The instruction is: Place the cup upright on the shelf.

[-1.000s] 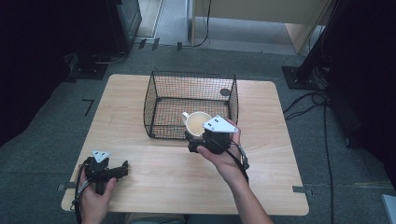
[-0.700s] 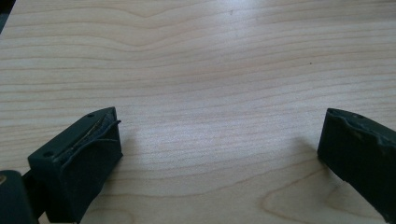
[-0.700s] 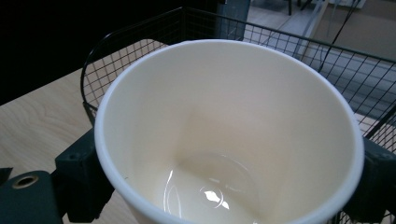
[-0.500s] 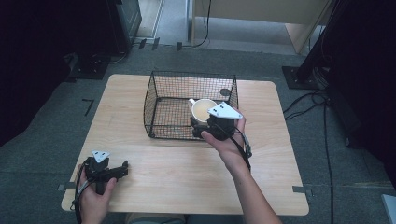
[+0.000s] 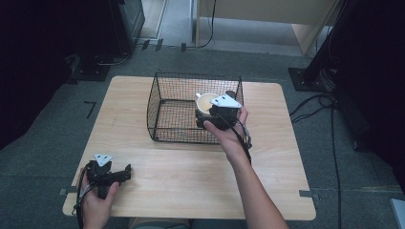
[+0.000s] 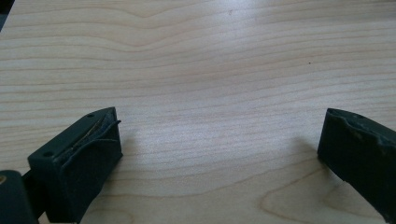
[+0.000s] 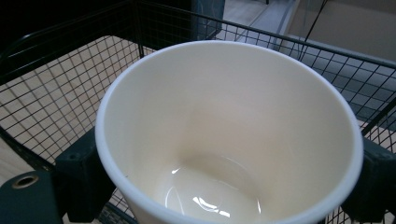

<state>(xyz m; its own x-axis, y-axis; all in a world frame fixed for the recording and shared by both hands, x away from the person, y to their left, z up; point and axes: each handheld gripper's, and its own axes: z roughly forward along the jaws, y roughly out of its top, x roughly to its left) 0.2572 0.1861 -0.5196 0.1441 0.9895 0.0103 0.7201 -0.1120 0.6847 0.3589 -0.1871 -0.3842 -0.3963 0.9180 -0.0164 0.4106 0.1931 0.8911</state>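
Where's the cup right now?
In the high view, the cup is held in the right tongs over the right half of the wire basket, near its right wall. The right gripper view shows it upright and empty, above the mesh.

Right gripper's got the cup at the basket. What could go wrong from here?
1. The right gripper clamps the white cup only by its sides, so it might slip or deform.
2. The cup hangs at the wire basket wall; it might catch the mesh on lowering.
3. A dark object in the far corner may get bumped.
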